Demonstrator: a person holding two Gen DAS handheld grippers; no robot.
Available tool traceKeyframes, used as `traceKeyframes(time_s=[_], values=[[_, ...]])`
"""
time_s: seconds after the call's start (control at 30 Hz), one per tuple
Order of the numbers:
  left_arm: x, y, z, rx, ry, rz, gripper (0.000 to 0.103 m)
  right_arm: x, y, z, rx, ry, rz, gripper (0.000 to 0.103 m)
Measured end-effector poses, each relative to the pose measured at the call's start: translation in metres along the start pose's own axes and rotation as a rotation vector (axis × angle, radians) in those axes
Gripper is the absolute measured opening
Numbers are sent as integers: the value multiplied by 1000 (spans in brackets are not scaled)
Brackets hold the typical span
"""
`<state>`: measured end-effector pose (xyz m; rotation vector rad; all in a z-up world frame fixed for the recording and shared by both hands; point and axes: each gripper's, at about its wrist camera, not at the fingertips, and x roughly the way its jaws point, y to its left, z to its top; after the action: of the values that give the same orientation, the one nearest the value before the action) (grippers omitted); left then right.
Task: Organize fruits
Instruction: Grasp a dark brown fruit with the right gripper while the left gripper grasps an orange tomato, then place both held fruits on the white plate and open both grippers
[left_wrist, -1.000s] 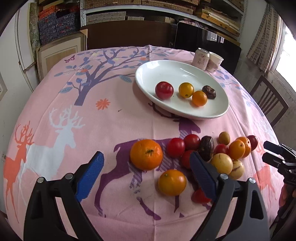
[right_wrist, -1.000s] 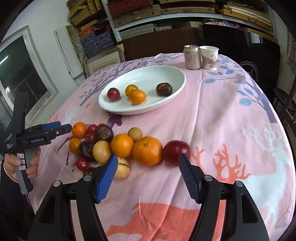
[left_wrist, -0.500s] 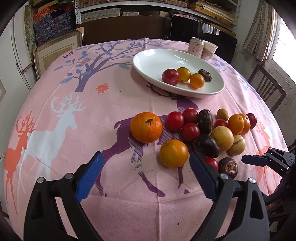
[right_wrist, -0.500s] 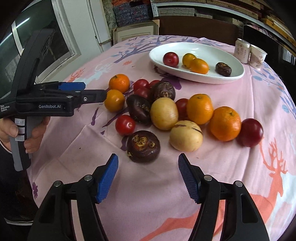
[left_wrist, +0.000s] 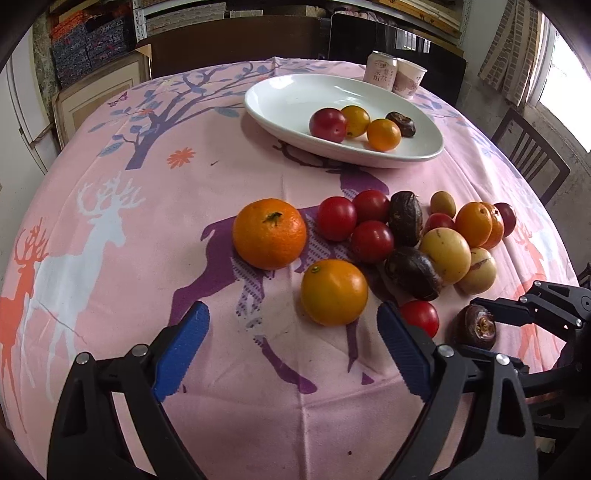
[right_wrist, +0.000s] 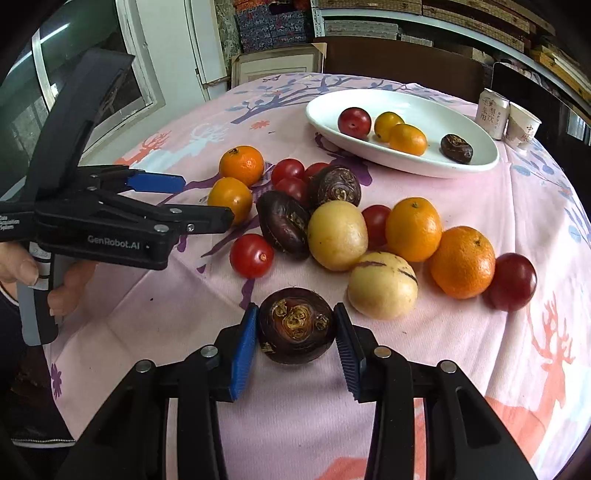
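Note:
A pile of loose fruit lies on the pink tablecloth: oranges, red tomatoes, yellow and dark purple fruits. My right gripper (right_wrist: 295, 343) is shut on a dark purple passion fruit (right_wrist: 296, 325) at the near edge of the pile; it also shows in the left wrist view (left_wrist: 476, 326). My left gripper (left_wrist: 291, 350) is open and empty, just short of a small orange (left_wrist: 334, 291) beside a larger orange (left_wrist: 269, 238). A white plate (left_wrist: 291, 107) at the back holds a red plum, two small oranges and a dark fruit.
A drink can (left_wrist: 380, 75) and a paper cup (left_wrist: 408, 79) stand behind the plate. A wooden chair (left_wrist: 528, 151) is at the right of the table. Shelves and boxes line the back wall. The tablecloth left of the pile (left_wrist: 110, 229) is bare.
My right gripper has moved in on the dark purple passion fruit and shut on it. My left gripper has come closer to the small orange and stays open.

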<state>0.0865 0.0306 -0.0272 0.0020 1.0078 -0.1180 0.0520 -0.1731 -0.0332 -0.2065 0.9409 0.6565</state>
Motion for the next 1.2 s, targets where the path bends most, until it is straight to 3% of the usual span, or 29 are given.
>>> traceKeyframes(time_s=[0.17, 0.23, 0.3, 0.33, 0.47, 0.73, 0.8, 0.9, 1.03, 1.2], values=[[13, -7, 7, -35, 37, -38, 75, -14, -16, -12, 38, -16, 12, 41], [16, -12, 7, -33, 29, -16, 70, -18, -20, -16, 49, -21, 14, 41], [17, -18, 7, 2, 17, 22, 51, -21, -24, -18, 55, -30, 16, 41], [16, -22, 7, 24, 16, 25, 37, -23, -25, -19, 57, -34, 15, 41], [4, -28, 6, 32, 53, -50, 37, -38, -33, -18, 58, -76, 19, 41], [-71, -44, 43, 92, -173, -119, 37, -92, -69, 22, 126, -287, -9, 41], [-78, -44, 63, 93, -227, -105, 37, -100, -79, 37, 154, -357, -23, 42], [-65, -40, 95, 59, -236, -84, 37, -99, -97, 63, 201, -420, -30, 42], [-23, -31, 129, 1, -184, -53, 37, -67, -119, 93, 254, -368, 1, 42], [24, -16, 149, -52, -122, -24, 37, -16, -137, 114, 308, -249, 18, 42]])
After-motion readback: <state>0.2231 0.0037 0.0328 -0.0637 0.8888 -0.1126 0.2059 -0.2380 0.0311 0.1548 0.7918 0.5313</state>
